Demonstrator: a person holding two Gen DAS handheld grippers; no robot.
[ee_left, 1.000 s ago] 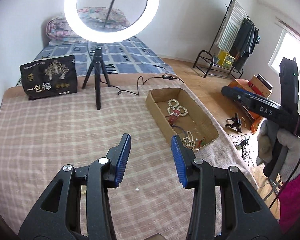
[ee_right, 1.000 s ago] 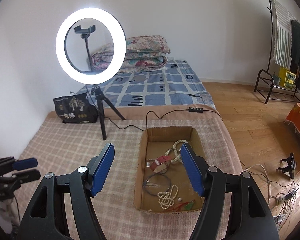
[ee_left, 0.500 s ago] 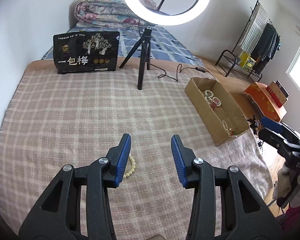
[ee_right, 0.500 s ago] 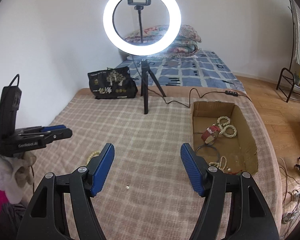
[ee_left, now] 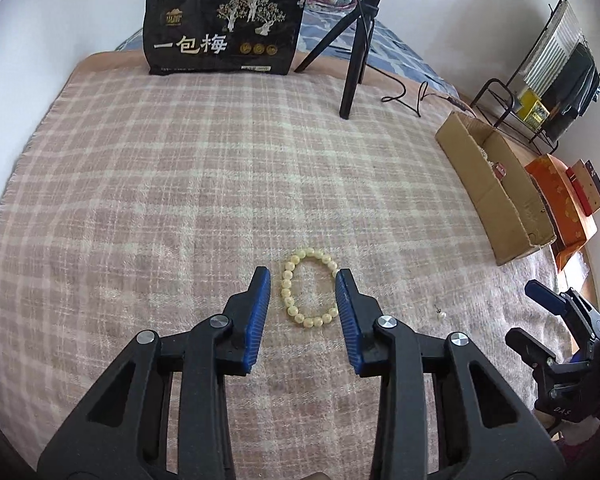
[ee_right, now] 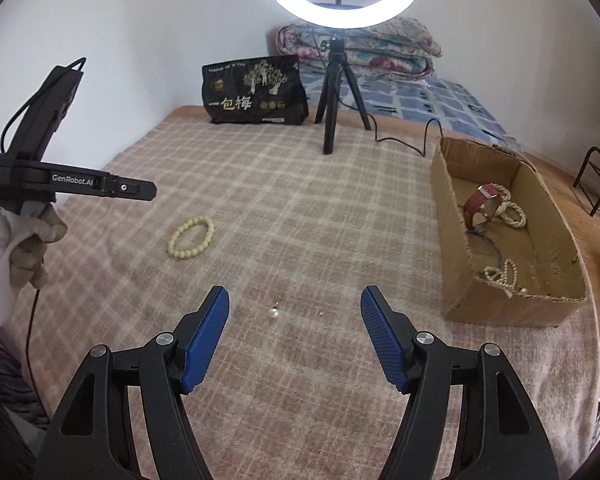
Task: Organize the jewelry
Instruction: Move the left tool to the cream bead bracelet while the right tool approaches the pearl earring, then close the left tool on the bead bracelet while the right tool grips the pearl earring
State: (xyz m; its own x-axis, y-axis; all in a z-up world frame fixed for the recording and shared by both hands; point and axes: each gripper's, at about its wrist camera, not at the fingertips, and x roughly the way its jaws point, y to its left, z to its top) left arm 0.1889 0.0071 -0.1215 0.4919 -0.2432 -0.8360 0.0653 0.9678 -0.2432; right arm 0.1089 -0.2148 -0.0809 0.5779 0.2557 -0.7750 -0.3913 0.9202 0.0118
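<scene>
A cream bead bracelet (ee_left: 309, 288) lies flat on the plaid blanket; it also shows in the right wrist view (ee_right: 191, 237). My left gripper (ee_left: 303, 276) is open, above it, its two blue pads on either side of the bracelet. My right gripper (ee_right: 295, 298) is open and empty over the blanket, with a small pearl earring (ee_right: 274, 312) between its fingers; the earring also shows in the left wrist view (ee_left: 441, 314). A cardboard box (ee_right: 452, 236) at the right holds a red watch (ee_right: 482, 200), pearl strands and a thin cord.
A ring light on a black tripod (ee_right: 332, 116) stands at the back of the blanket, its cable (ee_right: 404, 140) trailing toward the box. A black snack bag (ee_right: 256, 92) leans behind it. The blanket's right edge drops to the floor with orange boxes (ee_left: 560, 196).
My left gripper has swung left and come down over the bracelet, which now lies between its pads. My right gripper has turned left and lowered toward the blanket near the pearl earring.
</scene>
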